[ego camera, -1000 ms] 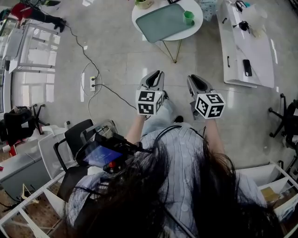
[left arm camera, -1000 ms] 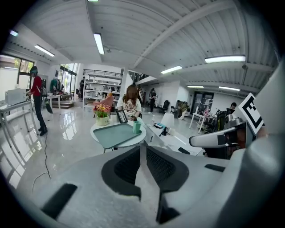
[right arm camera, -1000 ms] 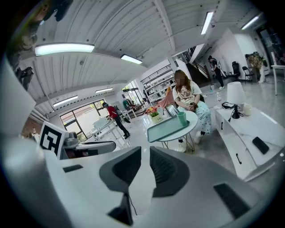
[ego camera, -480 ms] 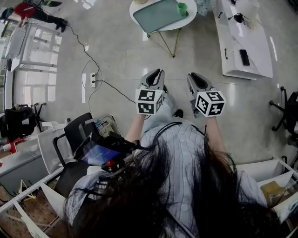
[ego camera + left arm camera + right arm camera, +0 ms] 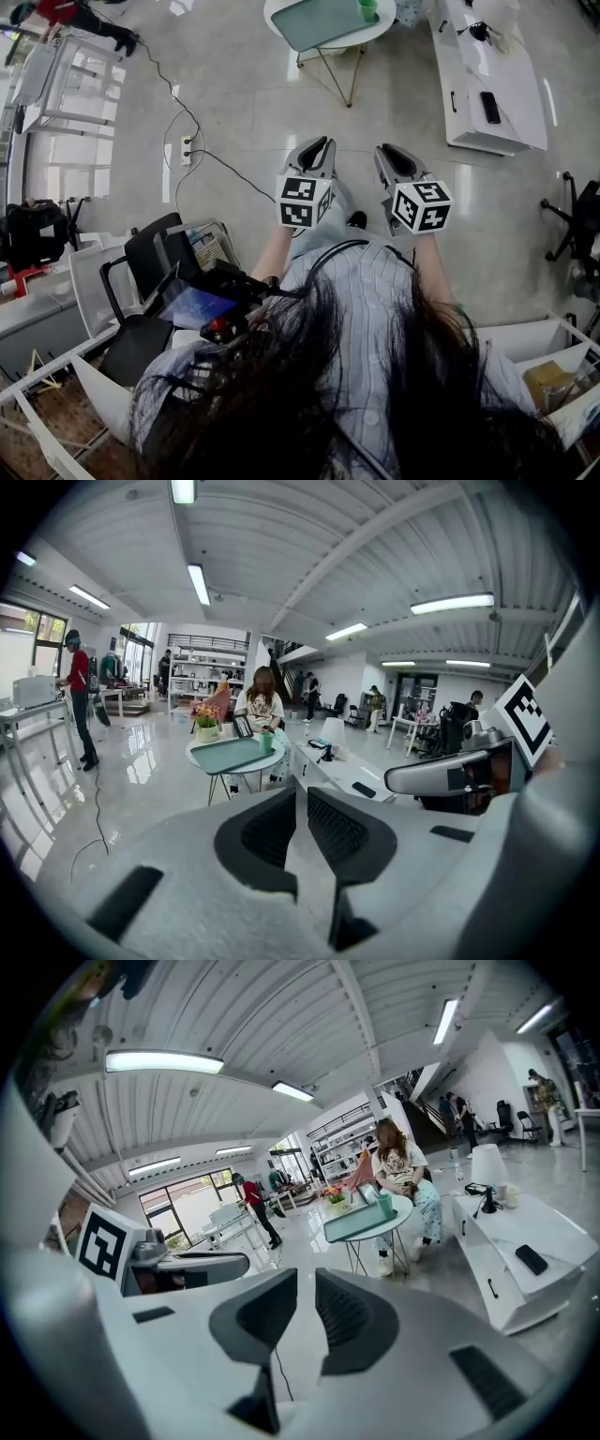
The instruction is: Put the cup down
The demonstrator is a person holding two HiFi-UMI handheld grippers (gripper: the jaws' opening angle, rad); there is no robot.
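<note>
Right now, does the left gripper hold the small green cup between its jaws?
No, the left gripper is shut on nothing, and the small green cup stands on the round white table.

Count from my remote station, I log: grippers, 2 — left gripper (image 5: 318, 144) and right gripper (image 5: 387, 152). Cup (image 5: 367, 8), 1. Tray (image 5: 323, 19), 1. Table (image 5: 382, 30), 1. Flowerpot (image 5: 206, 731), 1. Bench (image 5: 511, 127), 1 — phone (image 5: 489, 107), 1. Power strip (image 5: 187, 150), 1.
</note>
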